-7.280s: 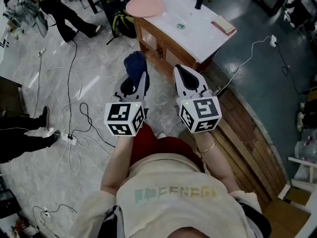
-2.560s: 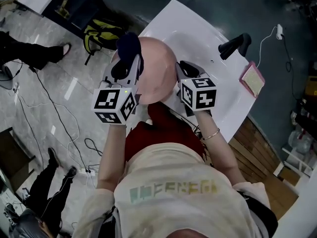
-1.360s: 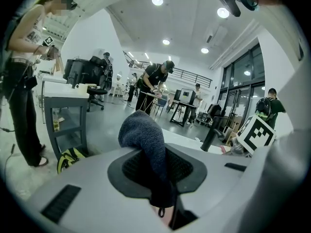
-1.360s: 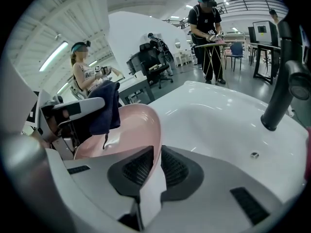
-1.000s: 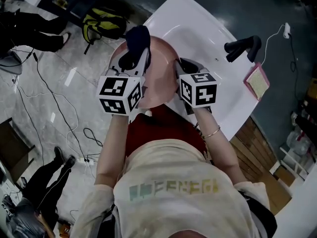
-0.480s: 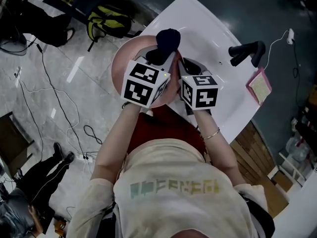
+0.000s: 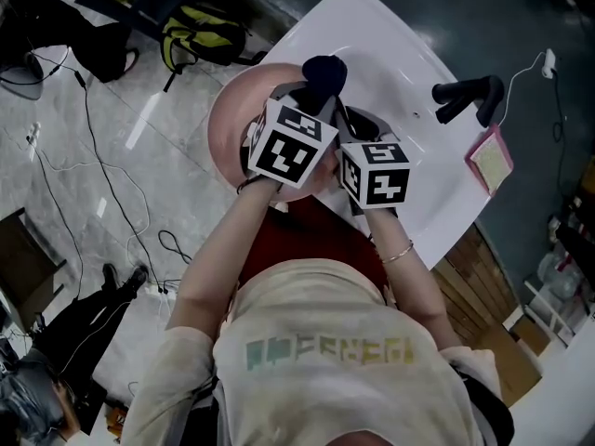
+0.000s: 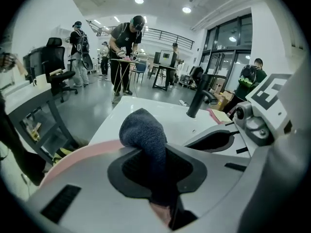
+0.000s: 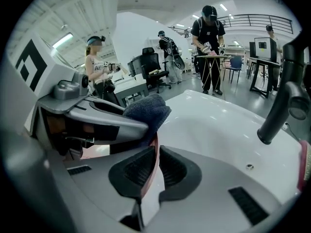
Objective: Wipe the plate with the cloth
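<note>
Left tongs (image 8: 156,171): clamping the dark blue cloth (image 8: 144,130), bunched end sticking out past the tips.
Right tongs (image 9: 154,171): pinching the pink plate (image 7: 231,124) by its rim.
Plate: hanging over the white worktop (image 7: 372,35) edge, cloth at its rim.

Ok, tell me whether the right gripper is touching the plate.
Touching. In the right gripper view, the right gripper is shut on the pink rim of the plate, which stands edge-on between both pads with no gap.

Cream T-shirt (image 7: 316,342), red trousers (image 7: 307,235), bracelet (image 7: 395,252)
</note>
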